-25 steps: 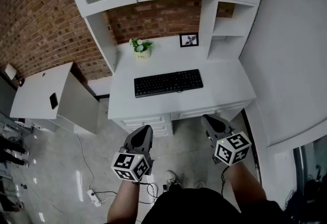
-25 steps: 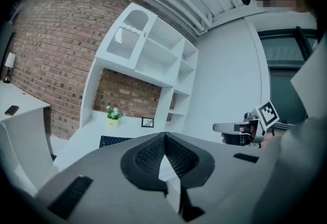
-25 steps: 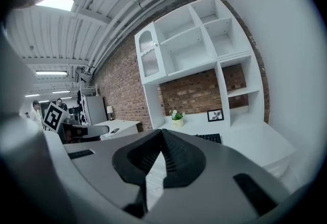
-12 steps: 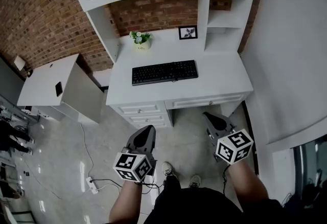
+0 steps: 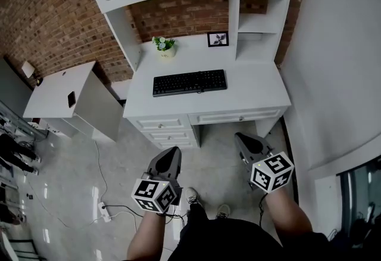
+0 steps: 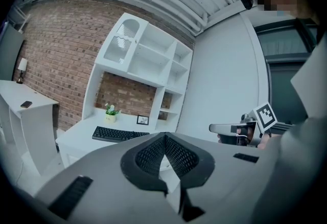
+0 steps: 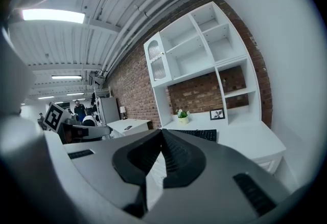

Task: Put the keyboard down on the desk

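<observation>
A black keyboard (image 5: 189, 82) lies flat on the white desk (image 5: 256, 90), in front of the brick back wall. Both grippers hang over the floor well short of the desk, and neither touches anything. My left gripper (image 5: 171, 152) is shut with nothing between its jaws, and so is my right gripper (image 5: 243, 138). The left gripper view shows the keyboard (image 6: 120, 134) far off beyond the closed left gripper (image 6: 164, 139). In the right gripper view the keyboard (image 7: 196, 134) sits just past the closed right gripper (image 7: 162, 134).
A potted plant (image 5: 165, 46) and a small picture frame (image 5: 218, 39) stand at the back of the desk, under white shelves. Drawers (image 5: 164, 125) front the desk. A white side table (image 5: 50, 96) with a phone (image 5: 71, 99) stands left. A power strip (image 5: 107, 211) lies on the floor.
The desk and keyboard have drawn farther away in all views as the person steps back. Both grippers stay shut and low over the floor.
</observation>
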